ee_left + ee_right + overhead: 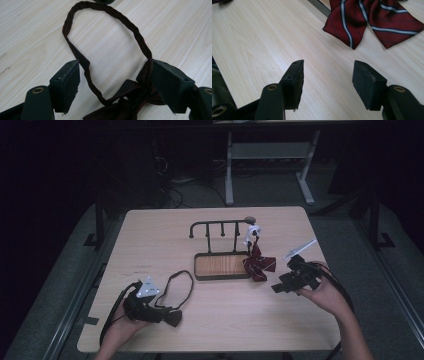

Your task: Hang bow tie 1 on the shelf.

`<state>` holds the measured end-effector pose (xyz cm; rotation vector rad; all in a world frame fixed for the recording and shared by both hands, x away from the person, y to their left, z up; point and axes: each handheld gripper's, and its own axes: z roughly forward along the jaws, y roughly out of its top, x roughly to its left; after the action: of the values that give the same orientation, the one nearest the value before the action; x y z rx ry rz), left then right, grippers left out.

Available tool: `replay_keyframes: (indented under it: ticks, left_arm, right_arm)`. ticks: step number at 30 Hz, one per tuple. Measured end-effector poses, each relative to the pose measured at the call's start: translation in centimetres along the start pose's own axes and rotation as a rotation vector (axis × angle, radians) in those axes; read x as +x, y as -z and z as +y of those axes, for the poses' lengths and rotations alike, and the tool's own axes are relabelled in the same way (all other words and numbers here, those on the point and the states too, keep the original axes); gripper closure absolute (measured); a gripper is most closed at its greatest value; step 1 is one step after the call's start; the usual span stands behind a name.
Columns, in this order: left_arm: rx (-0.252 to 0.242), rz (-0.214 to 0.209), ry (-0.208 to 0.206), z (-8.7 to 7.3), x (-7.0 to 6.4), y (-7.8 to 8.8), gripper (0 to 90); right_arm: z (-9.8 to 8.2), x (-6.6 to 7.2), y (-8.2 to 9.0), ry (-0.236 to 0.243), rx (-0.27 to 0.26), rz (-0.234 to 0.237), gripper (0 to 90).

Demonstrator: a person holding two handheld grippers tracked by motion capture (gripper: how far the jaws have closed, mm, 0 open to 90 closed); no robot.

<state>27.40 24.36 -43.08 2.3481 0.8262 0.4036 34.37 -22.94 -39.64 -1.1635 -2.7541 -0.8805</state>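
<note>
A dark brown bow tie (125, 105) with a long looped strap (110, 15) lies on the light wooden table near its front left. My left gripper (117, 82) is open around it: the knot and the lower part of the strap lie between the jaws, the right jaw against the bow. In the high view the same gripper (167, 312) rests low beside the bow (173, 318). A red striped bow tie (372, 22) lies ahead of my right gripper (328, 82), whose jaws stand open over bare table. That tie (259, 262) droops off the rack's right end.
A black metal rack (220, 223) with several pegs stands on a wooden-floored base (222, 266) at the table's middle. A white piece (252, 232) hangs at the rack's right end above the red tie. Table legs and cables lie on the dark floor beyond.
</note>
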Motion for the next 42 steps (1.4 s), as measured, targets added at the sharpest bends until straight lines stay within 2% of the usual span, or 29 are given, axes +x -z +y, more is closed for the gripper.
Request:
replay_keyframes:
  ticks: [13,17,20,22,31,35,42]
  left_arm:
    - [0.002,0.011,-0.007,0.3,0.0,0.3,25.1]
    - [-0.001,0.006,-0.006,0.5,0.0,0.4,27.9]
    - [-0.004,0.004,-0.006,0.8,0.1,0.4,28.1]
    - [-0.005,0.004,-0.008,1.0,0.3,0.5,29.8]
    - [0.016,0.028,-0.043,3.0,1.1,0.7,36.8]
    - [0.036,0.033,-0.053,4.3,2.0,0.5,40.9]
    - [0.086,0.030,-0.043,6.0,3.7,-0.6,44.5]
  right_arm:
    - [-1.8,0.1,-0.6,-0.013,-0.022,0.009,41.4]
    - [-2.5,0.2,-1.0,-0.018,-0.036,0.016,41.4]
    - [-2.8,0.3,-1.2,-0.024,-0.019,0.009,41.4]
    - [-3.0,0.2,-1.2,-0.029,-0.025,0.021,41.4]
    - [-4.1,0.3,-0.8,-0.042,-0.049,0.027,41.5]
    - [-4.6,0.1,-0.9,-0.044,-0.049,0.026,41.5]
    - [-4.8,0.1,-0.8,-0.048,-0.055,0.033,41.5]
